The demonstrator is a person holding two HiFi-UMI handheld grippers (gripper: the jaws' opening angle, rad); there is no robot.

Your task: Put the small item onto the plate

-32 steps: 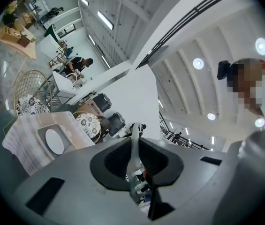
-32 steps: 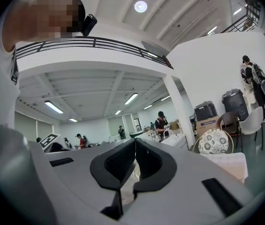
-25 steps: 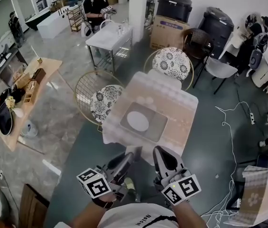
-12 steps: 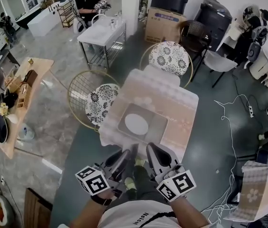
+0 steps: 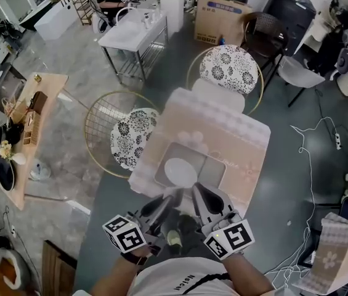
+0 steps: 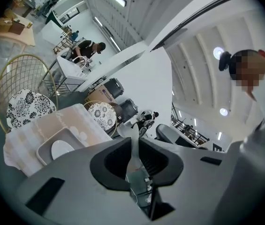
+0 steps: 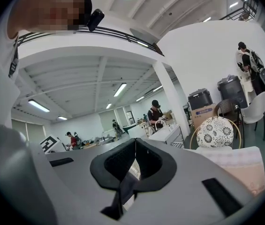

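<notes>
A round white plate (image 5: 181,172) lies on a grey tray (image 5: 214,171) on the small table with a pale pink cloth (image 5: 223,125). Both grippers hover side by side just short of the table's near edge. My left gripper (image 5: 171,197) is shut on a thin, pale, flat small item (image 6: 133,146) that pokes out a little past its tips; I cannot tell what it is. In the left gripper view the plate (image 6: 62,149) and tray (image 6: 45,156) lie ahead to the left. My right gripper (image 5: 197,190) is shut with nothing in it, its jaws meeting at the tip (image 7: 134,142).
Two chairs with flowered cushions stand by the table, one to its left (image 5: 133,137) and one behind it (image 5: 230,66). A cardboard box (image 5: 226,20), dark bins and a white chair sit farther back. Cables (image 5: 309,143) trail over the floor at the right. A wooden table (image 5: 29,119) stands at the left.
The table, tray and plate have drawn nearer, and both grippers now reach close to the table's near edge. Neither gripper's jaws have visibly changed.
</notes>
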